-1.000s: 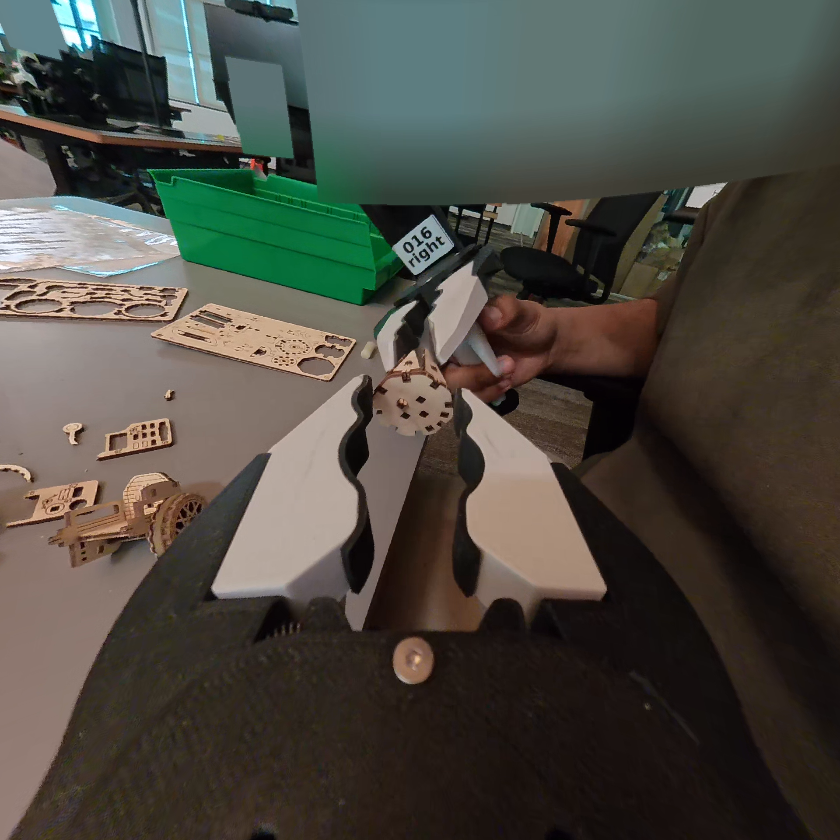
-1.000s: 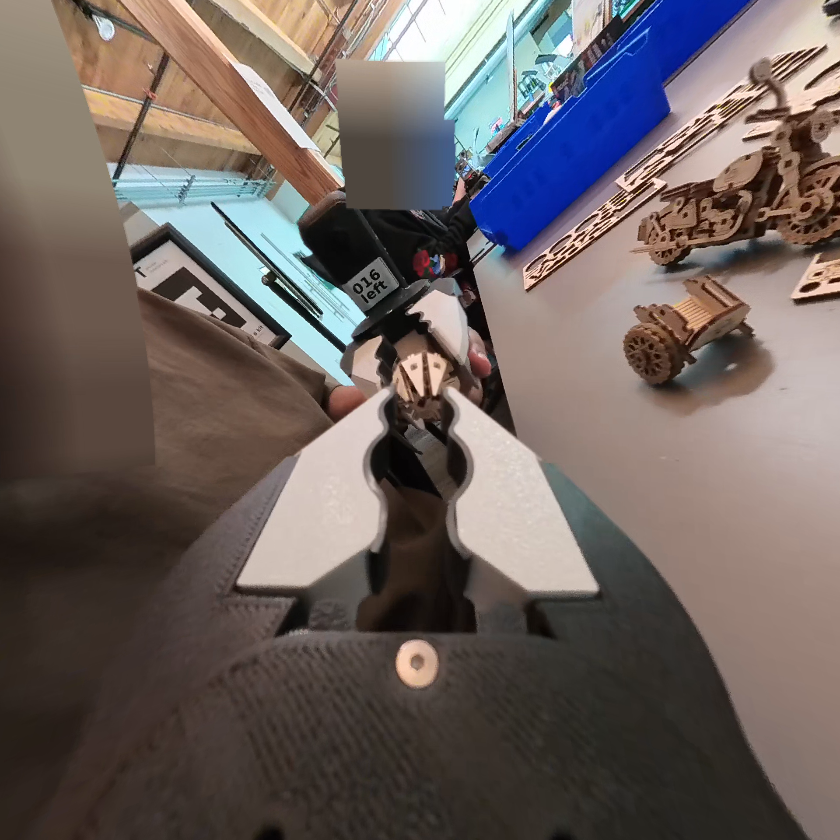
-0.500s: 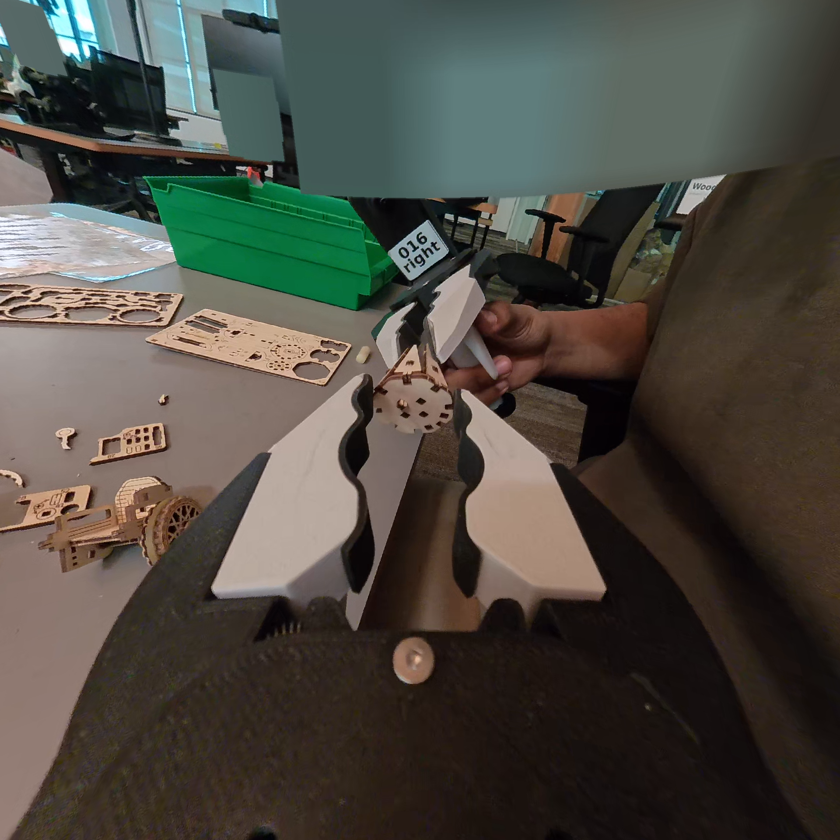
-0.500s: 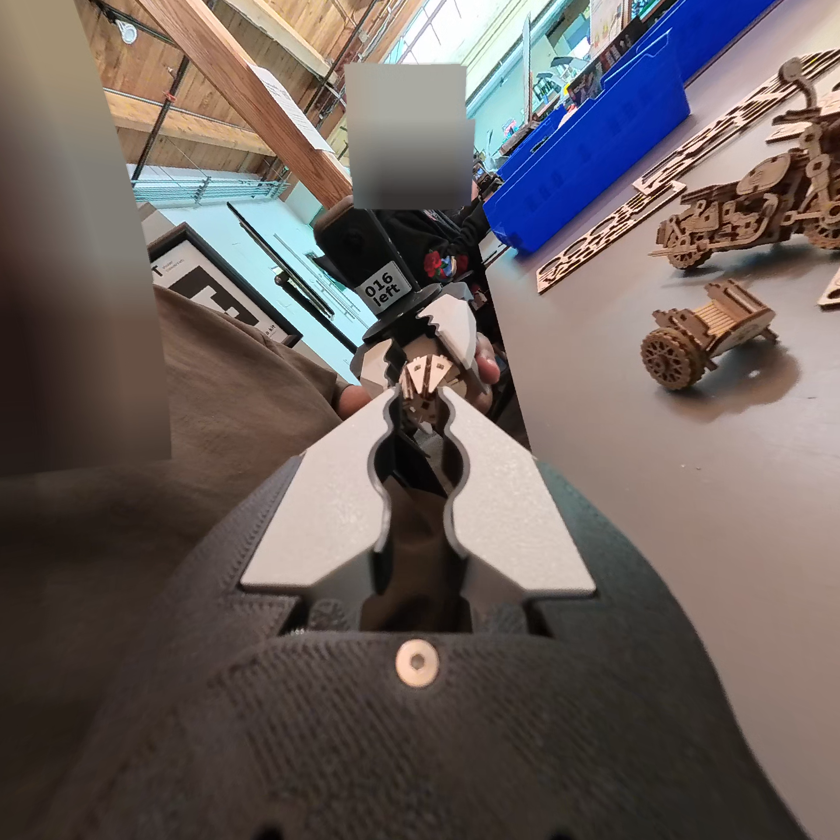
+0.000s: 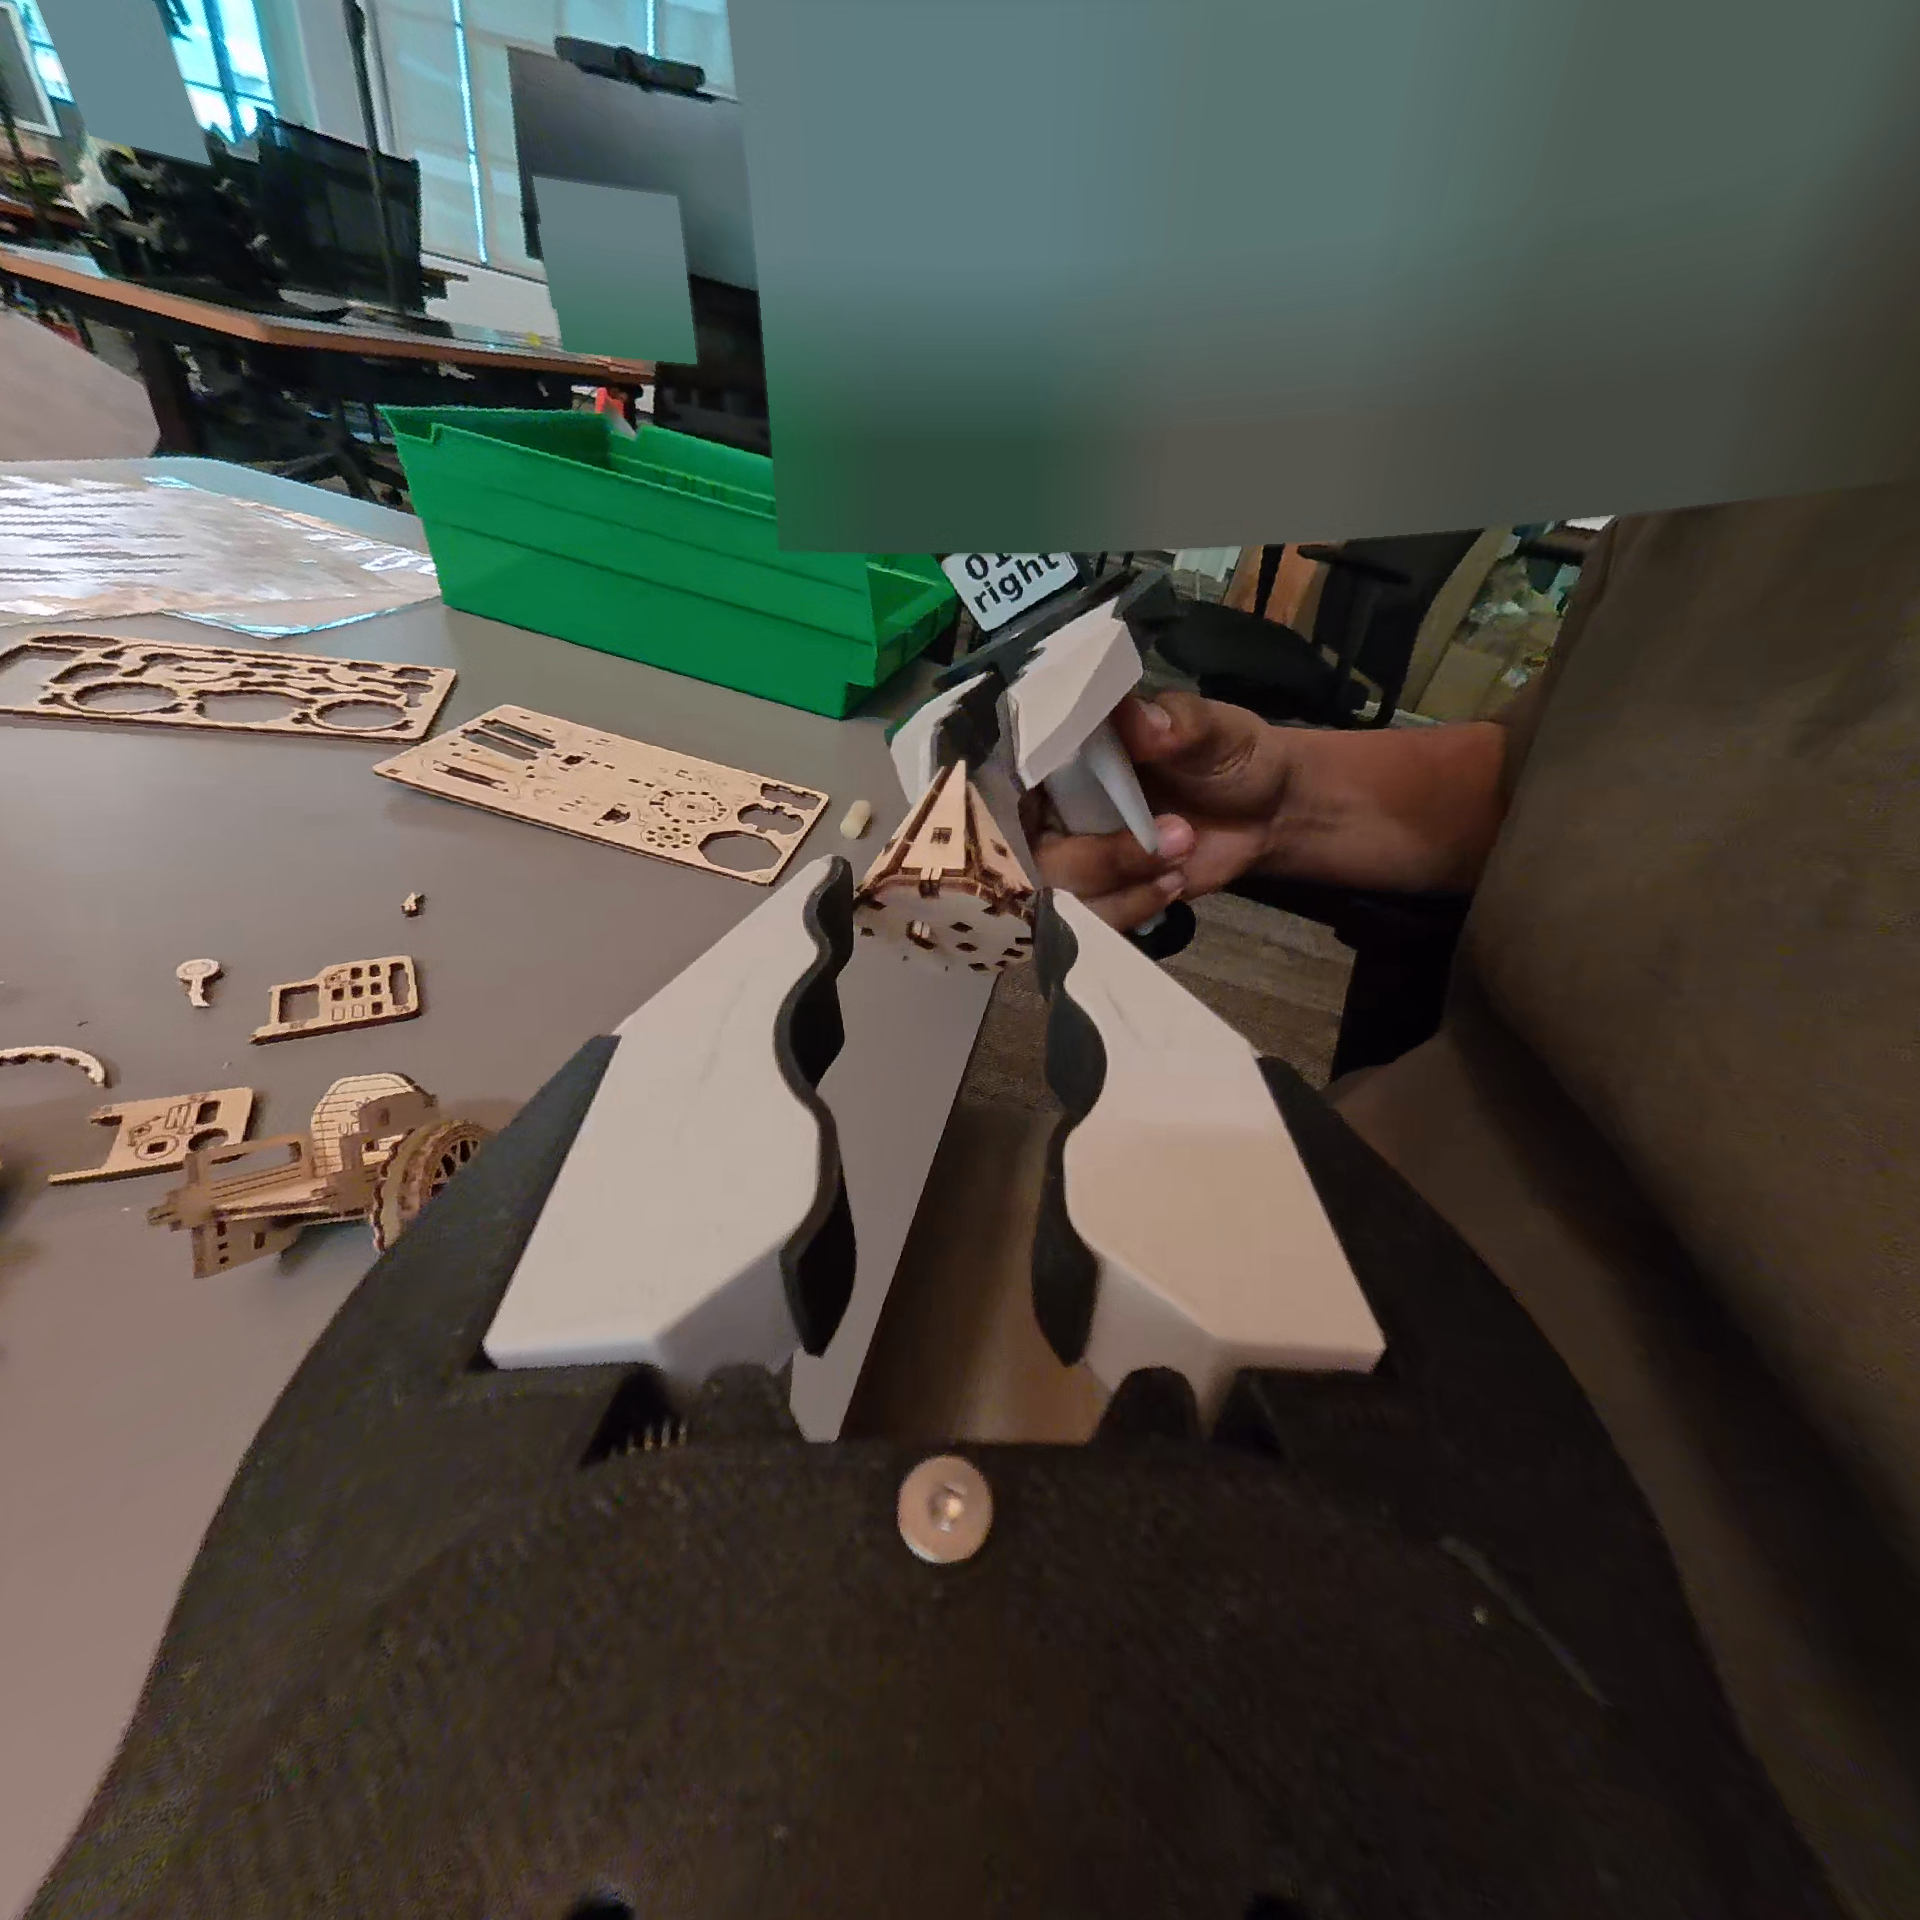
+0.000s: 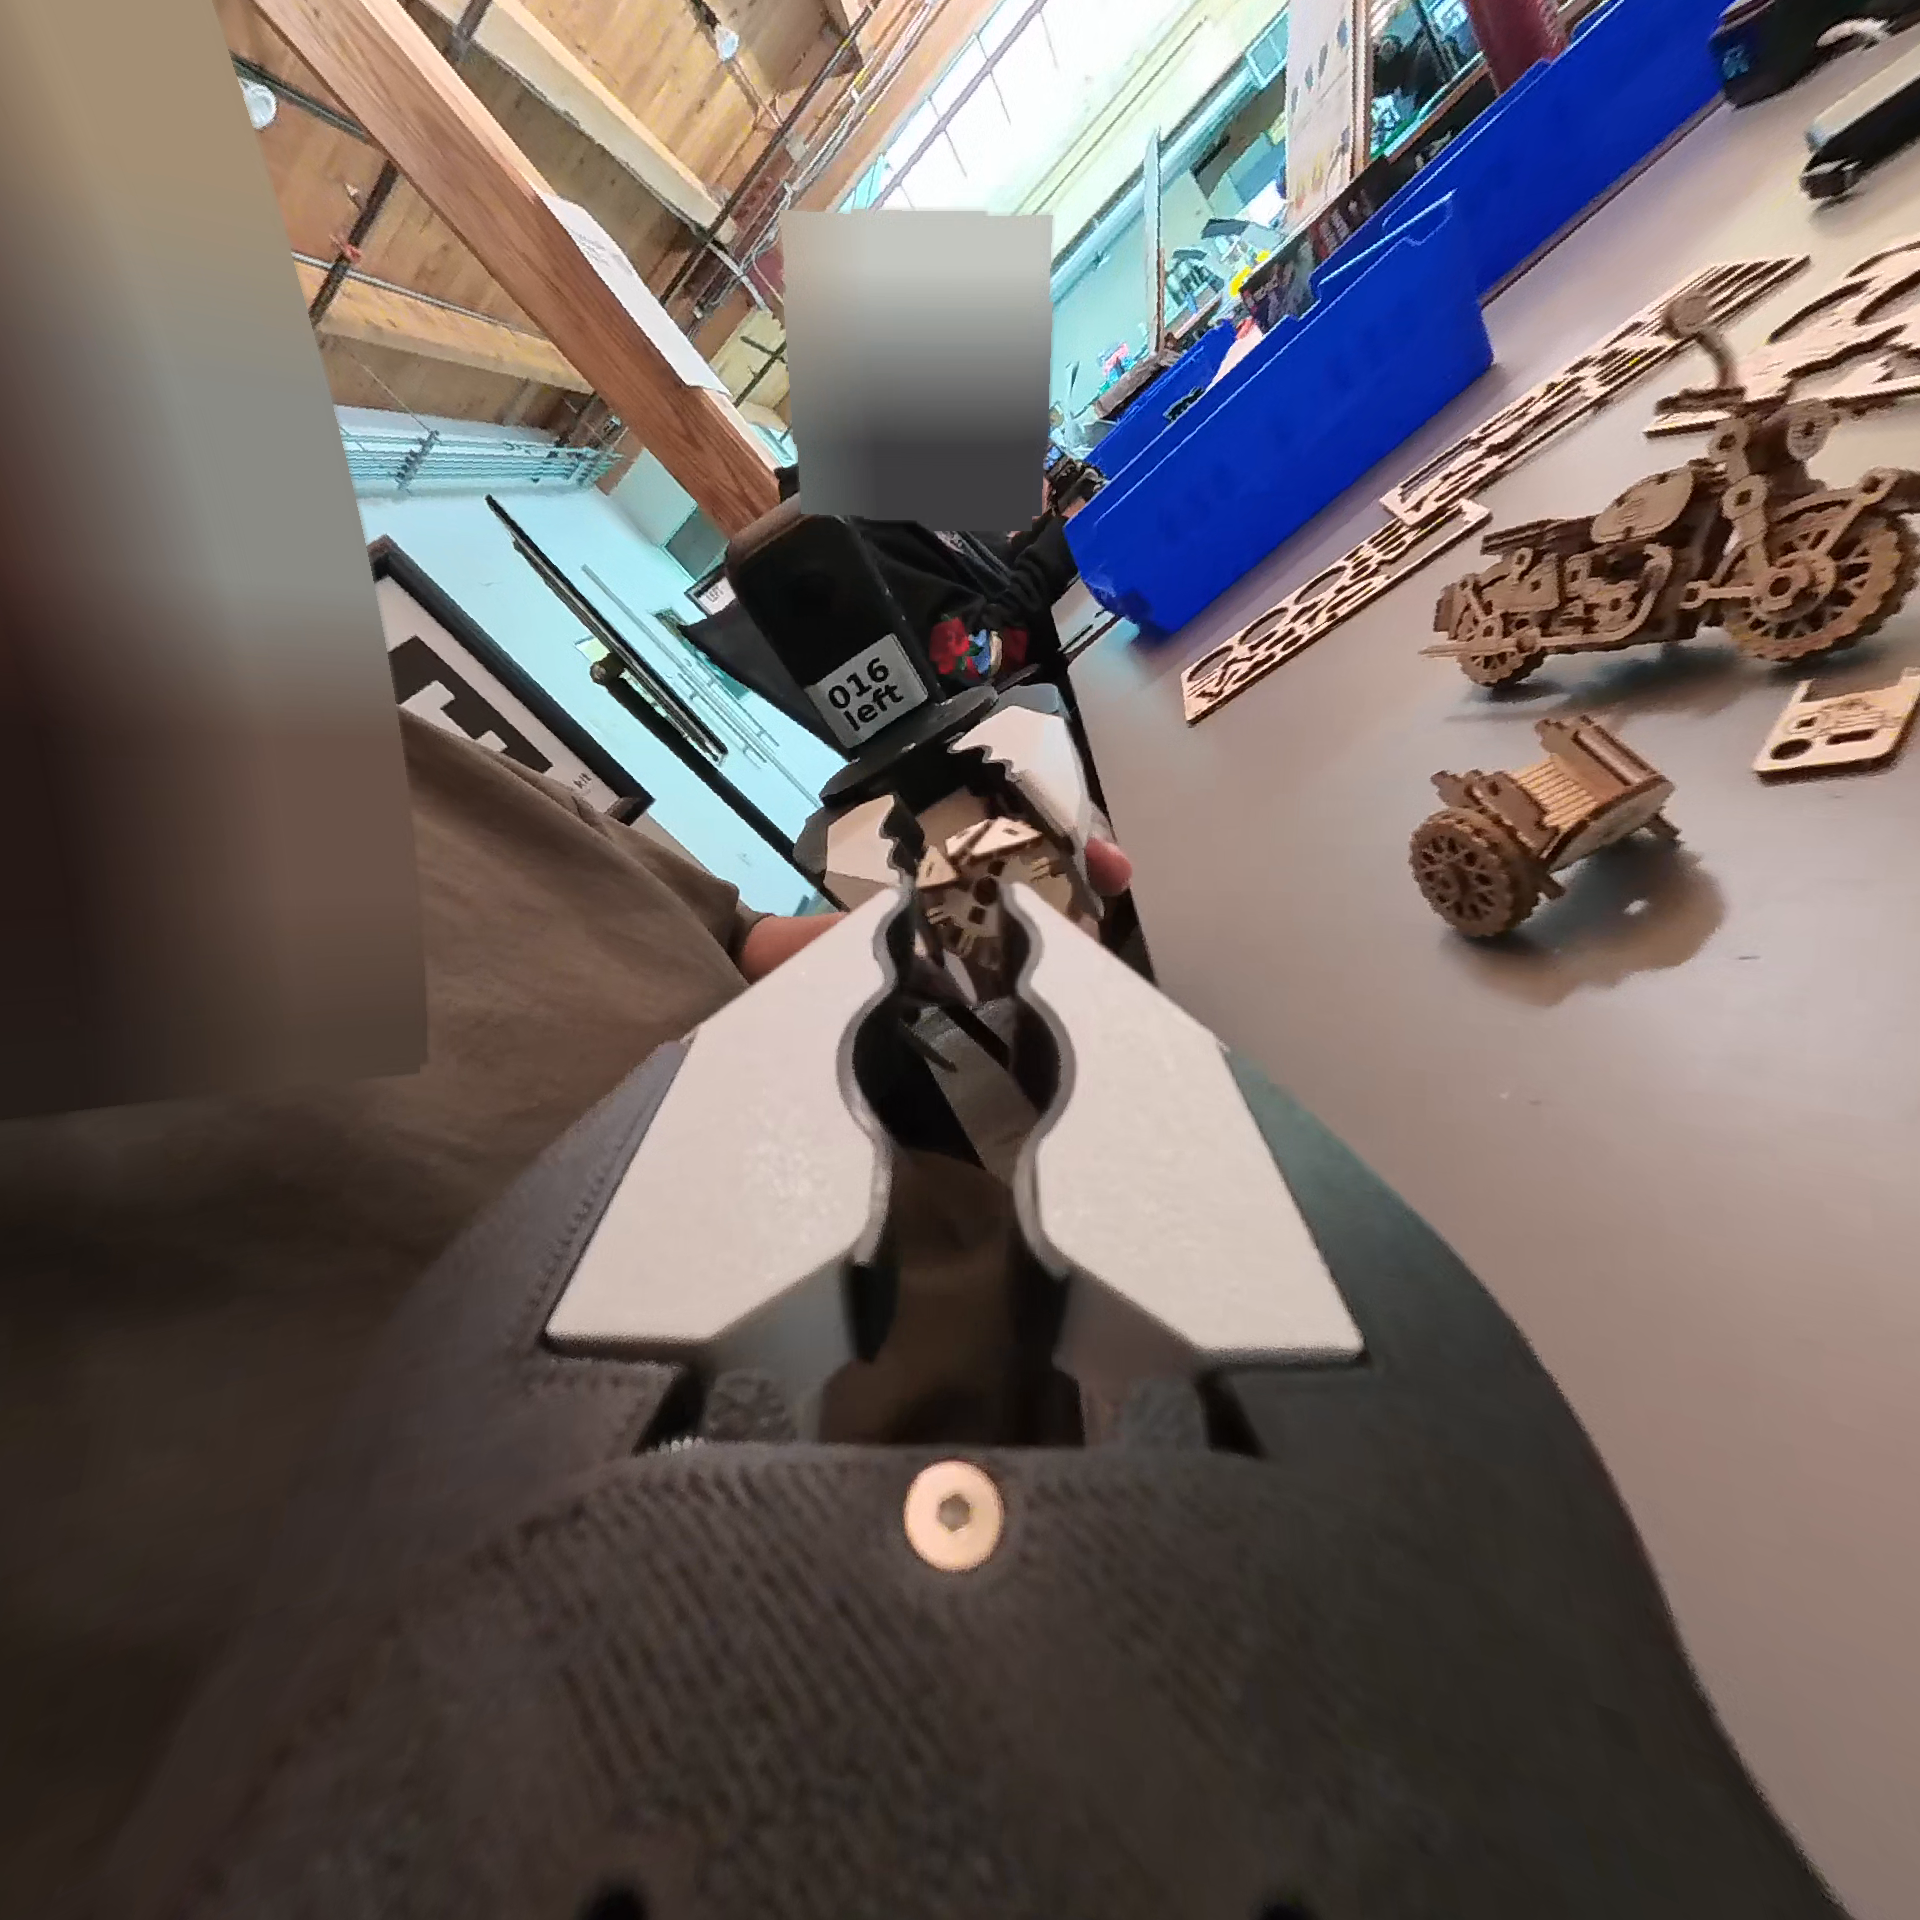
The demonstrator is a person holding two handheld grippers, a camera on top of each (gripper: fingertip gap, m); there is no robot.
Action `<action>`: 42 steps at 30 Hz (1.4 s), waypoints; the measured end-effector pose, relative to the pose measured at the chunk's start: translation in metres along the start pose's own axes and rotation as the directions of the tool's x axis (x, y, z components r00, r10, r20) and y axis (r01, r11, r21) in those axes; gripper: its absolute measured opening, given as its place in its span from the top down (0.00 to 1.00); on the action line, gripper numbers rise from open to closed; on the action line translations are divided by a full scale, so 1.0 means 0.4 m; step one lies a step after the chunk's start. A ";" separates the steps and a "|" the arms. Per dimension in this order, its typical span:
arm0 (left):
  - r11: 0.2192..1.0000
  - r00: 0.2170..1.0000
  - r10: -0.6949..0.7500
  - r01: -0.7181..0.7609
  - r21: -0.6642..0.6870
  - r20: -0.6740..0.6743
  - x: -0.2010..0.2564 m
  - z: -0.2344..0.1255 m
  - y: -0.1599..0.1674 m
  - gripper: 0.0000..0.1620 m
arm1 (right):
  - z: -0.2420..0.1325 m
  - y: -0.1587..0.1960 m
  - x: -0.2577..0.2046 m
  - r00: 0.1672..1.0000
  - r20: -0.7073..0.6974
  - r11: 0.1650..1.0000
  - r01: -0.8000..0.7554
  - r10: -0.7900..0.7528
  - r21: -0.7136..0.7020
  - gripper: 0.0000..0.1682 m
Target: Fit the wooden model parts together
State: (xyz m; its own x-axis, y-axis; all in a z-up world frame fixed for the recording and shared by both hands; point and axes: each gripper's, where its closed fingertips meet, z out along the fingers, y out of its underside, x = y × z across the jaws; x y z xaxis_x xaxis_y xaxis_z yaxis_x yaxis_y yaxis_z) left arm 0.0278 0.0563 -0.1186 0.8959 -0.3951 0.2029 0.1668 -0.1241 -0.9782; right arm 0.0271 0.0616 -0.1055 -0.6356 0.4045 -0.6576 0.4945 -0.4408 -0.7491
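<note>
A small wooden model part (image 5: pixel 940 930), a round slotted disc with a cone of ribs on it, is held in the air off the table's near edge. My left gripper (image 5: pixel 940 904) is shut on the disc's rim at its fingertips. My right gripper (image 6: pixel 958 906) faces it and is shut on the narrow cone end of the same part (image 6: pixel 971 883). In the left wrist view the right gripper (image 5: pixel 971 727) sits just beyond the part, held by a hand (image 5: pixel 1195 800). In the right wrist view the left gripper (image 6: pixel 935 805) sits behind the part.
On the grey table (image 5: pixel 208 862) lie cut-out wooden sheets (image 5: pixel 603 790), loose small pieces (image 5: pixel 343 997), a wheeled sidecar model (image 6: pixel 1538 821) and a wooden motorcycle model (image 6: pixel 1683 561). A green bin (image 5: pixel 644 561) and a blue bin (image 6: pixel 1299 447) stand farther back. A person's brown-clad torso (image 5: pixel 1662 935) is close. Both grippers' tips are close together, under 4 cm apart.
The wooden part has tilted between the grippers: its disc face turned downward and the cone side now shows. The right gripper has risen a little relative to the left.
</note>
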 end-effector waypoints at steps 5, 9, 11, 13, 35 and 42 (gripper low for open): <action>0.999 1.000 0.021 -0.020 -0.035 0.013 -0.001 0.006 0.014 0.80 | 0.001 0.001 0.013 0.996 -0.054 0.997 0.076 -0.077 -0.009 0.88; 0.999 1.000 -0.005 0.006 -0.054 0.018 -0.006 0.011 0.022 0.80 | 0.002 0.004 0.020 0.978 -0.108 0.984 0.173 -0.177 -0.043 0.84; 0.997 0.998 -0.009 0.014 -0.081 0.056 -0.023 0.010 0.032 0.80 | -0.002 0.011 0.038 0.965 -0.159 0.977 0.198 -0.208 -0.081 0.83; 0.996 0.995 0.008 0.001 -0.094 0.098 -0.039 0.007 0.036 0.80 | -0.007 0.024 0.061 0.960 -0.199 0.977 0.177 -0.197 -0.116 0.82; 0.965 0.971 0.132 -0.080 -0.251 0.199 -0.054 0.028 0.089 0.80 | 0.019 0.050 0.081 0.978 -0.116 0.985 -0.173 0.174 0.016 0.97; 0.953 0.967 0.097 -0.022 -0.301 0.237 -0.063 0.032 0.111 0.81 | 0.023 0.062 0.086 0.974 -0.141 0.984 -0.177 0.175 -0.001 1.00</action>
State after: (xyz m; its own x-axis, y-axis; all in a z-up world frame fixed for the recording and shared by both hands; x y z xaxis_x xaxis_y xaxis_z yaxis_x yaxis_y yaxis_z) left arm 0.0180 0.0723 -0.1675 0.9798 -0.1785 0.0906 0.0156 -0.3834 -0.9235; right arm 0.0121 0.0572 -0.1461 -0.4488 0.4302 -0.7832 0.5999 -0.5045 -0.6209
